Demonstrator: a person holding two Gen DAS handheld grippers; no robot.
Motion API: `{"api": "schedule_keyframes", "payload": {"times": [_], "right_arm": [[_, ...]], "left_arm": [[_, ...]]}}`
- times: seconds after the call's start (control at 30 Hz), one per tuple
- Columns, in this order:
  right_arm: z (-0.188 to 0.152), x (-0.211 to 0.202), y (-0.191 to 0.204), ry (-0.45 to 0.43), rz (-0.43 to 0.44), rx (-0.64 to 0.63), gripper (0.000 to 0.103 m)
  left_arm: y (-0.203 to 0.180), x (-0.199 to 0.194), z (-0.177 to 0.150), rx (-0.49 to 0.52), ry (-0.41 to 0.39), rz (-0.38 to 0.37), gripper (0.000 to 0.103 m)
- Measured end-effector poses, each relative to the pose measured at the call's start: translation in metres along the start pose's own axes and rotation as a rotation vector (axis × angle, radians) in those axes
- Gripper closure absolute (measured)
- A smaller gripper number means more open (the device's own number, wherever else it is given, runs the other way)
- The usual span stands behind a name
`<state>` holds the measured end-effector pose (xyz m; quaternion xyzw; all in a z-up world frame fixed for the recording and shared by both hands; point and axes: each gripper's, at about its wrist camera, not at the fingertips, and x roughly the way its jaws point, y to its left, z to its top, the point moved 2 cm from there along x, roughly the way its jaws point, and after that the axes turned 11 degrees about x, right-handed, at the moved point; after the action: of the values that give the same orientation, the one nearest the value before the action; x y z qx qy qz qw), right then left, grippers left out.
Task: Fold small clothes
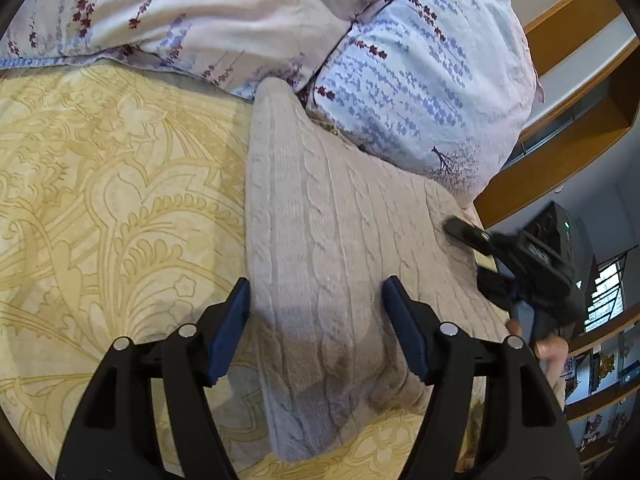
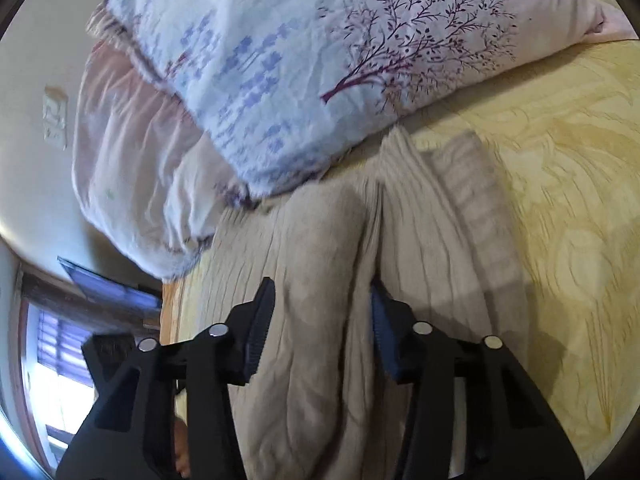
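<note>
Knitwear fills the near ground of both wrist views: a beige cable-knit sweater [image 1: 340,240] lies on the yellow patterned bedspread [image 1: 100,200], already narrowed into a long band, which suggests the fold is partway done. Closest to the left camera, the left gripper [image 1: 316,324] hovers over the near end of the band with its blue-padded fingers [image 1: 232,332] spread wide and nothing between them but the cloth below; whether the pads touch the knit cannot be told. This open stance over the edge looks like a readiness to pin or pinch the near end. In the right wrist view the right gripper [image 2: 320,328] also has its jaws apart, straddling a raised ridge of the sweater [image 2: 320,280]; the fabric bulges up between the pads, yet the pads do not appear to be pressing it, so it reads as about to close rather than clamped. Motion blur softens the knit here, and the far end of the garment is hard to trace. From the left view the right gripper [image 1: 460,232] shows as a dark tip resting at the sweater's right edge, its body blurred. Beyond the sweater, a floral pillow [image 1: 420,80] and a pale duvet [image 1: 200,8] crowd the head of the bed, the pillow overlapping the sweater's far end and hiding it. Wooden shelving [image 1: 560,152] stands at the far right, cut off by the lens rim.
</note>
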<state>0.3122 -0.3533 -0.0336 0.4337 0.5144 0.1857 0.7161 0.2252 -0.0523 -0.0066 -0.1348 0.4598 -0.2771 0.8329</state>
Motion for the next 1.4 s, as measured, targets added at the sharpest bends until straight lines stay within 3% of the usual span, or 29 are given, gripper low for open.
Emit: {"api": "schedule_keyframes", "payload": {"times": [0.1,0.33,0.43,0.57,0.93,1.13,1.2,1.27,1.4], "right_arm": [[-0.002,0.0,0.01,-0.053,-0.03,-0.081,0.086],[-0.045,-0.039,0.081,-0.338,-0.191,-0.569,0.088],[-0.05,-0.054,0.092,-0.414,-0.257,-0.655,0.088],[-0.036,-0.065,0.075,-0.447,-0.307,-0.613,0.088],[-0.024,-0.073,0.047,-0.475,-0.333,-0.557,0.088],[0.002,-0.044,-0.005,-0.375,-0.42,-0.412,0.088],[0.008,-0.04,-0.019,-0.344,-0.403,-0.349,0.085],[0.01,-0.05,-0.024,-0.369,-0.413,-0.301,0.081],[-0.001,-0.09,-0.027,-0.442,-0.371,-0.233,0.058]], "left_arm": [[0.001,0.001,-0.001,-0.01,0.007,-0.016,0.033],[0.0,-0.004,-0.002,-0.015,0.002,-0.041,0.033],[-0.005,-0.006,-0.003,-0.003,-0.001,-0.058,0.032],[-0.016,-0.005,-0.004,0.03,0.006,-0.077,0.032],[-0.033,0.004,-0.01,0.076,0.028,-0.099,0.032],[-0.04,0.013,-0.014,0.102,0.057,-0.104,0.032],[-0.04,0.015,-0.016,0.102,0.063,-0.103,0.032],[-0.04,0.015,-0.018,0.095,0.067,-0.11,0.032],[-0.038,0.009,-0.021,0.092,0.056,-0.111,0.032]]}}
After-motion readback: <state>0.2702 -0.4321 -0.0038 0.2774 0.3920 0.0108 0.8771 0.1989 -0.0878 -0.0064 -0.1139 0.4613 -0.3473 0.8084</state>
